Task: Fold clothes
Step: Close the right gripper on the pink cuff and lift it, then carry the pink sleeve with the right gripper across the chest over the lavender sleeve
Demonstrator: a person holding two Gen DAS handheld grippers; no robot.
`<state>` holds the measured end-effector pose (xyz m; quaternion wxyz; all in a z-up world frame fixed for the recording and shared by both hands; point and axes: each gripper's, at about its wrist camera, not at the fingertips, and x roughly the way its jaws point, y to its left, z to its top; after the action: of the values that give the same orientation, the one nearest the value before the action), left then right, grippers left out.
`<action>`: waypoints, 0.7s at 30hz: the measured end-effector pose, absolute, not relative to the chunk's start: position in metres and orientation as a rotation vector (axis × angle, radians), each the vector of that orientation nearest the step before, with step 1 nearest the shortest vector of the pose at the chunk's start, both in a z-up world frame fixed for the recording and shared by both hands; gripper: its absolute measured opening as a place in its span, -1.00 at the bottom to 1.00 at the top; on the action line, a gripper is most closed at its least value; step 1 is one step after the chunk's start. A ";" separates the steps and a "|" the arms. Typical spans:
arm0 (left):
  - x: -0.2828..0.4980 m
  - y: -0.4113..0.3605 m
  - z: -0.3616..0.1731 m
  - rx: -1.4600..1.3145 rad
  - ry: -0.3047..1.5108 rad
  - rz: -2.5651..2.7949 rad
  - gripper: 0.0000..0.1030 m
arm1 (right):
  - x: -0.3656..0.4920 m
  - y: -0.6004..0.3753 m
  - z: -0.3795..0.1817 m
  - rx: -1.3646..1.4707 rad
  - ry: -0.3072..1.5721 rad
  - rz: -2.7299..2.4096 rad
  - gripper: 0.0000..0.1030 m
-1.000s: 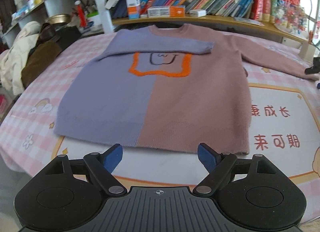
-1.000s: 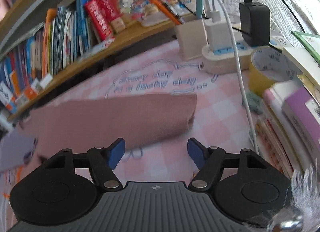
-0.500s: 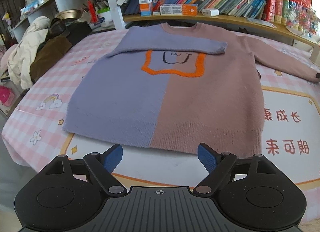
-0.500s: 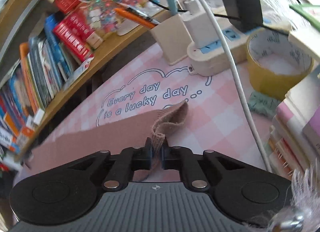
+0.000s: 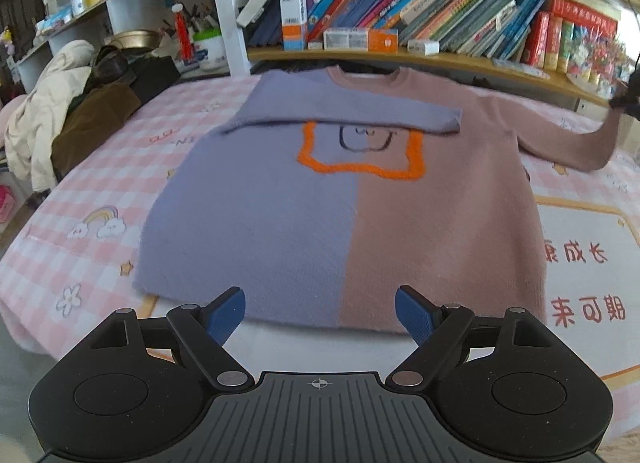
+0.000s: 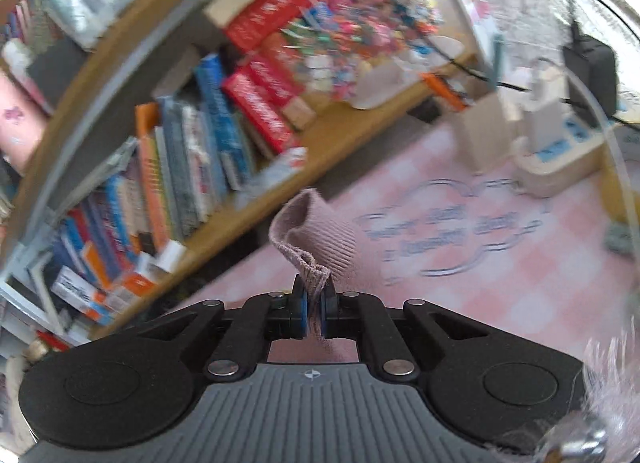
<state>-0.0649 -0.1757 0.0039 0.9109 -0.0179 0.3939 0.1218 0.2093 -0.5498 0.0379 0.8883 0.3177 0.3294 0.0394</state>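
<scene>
The right gripper (image 6: 314, 313) is clamped on the pink sleeve cuff (image 6: 310, 239), raised off the sweater (image 5: 340, 199). The left gripper (image 5: 320, 311) hangs spread apart near the sweater's hem

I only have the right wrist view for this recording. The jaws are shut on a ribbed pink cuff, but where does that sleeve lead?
Observer: To a half purple, half pink sweater lying flat on the checked table cover; the pink sleeve rises off the cover toward the right gripper.
Operator: And the other sleeve?
Observer: The purple sleeve is already folded across the chest, above the orange outline.
Operator: What is the left gripper doing?
Observer: The left gripper is open, holding nothing, at the sweater's hem.
</scene>
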 end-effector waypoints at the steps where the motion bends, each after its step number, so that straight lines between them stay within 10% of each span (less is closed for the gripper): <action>1: -0.065 -0.170 0.005 -0.035 0.799 0.234 0.65 | 0.209 -0.540 0.044 0.660 0.676 0.091 -0.89; 21: -0.100 0.016 0.025 -0.079 0.630 0.156 0.65 | 0.221 -0.242 0.087 0.519 0.635 0.292 -0.90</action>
<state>-0.0998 0.0164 0.0254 0.9470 -0.0387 0.3096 0.0764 0.2214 -0.2417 0.0869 0.9067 0.2514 0.3075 0.1415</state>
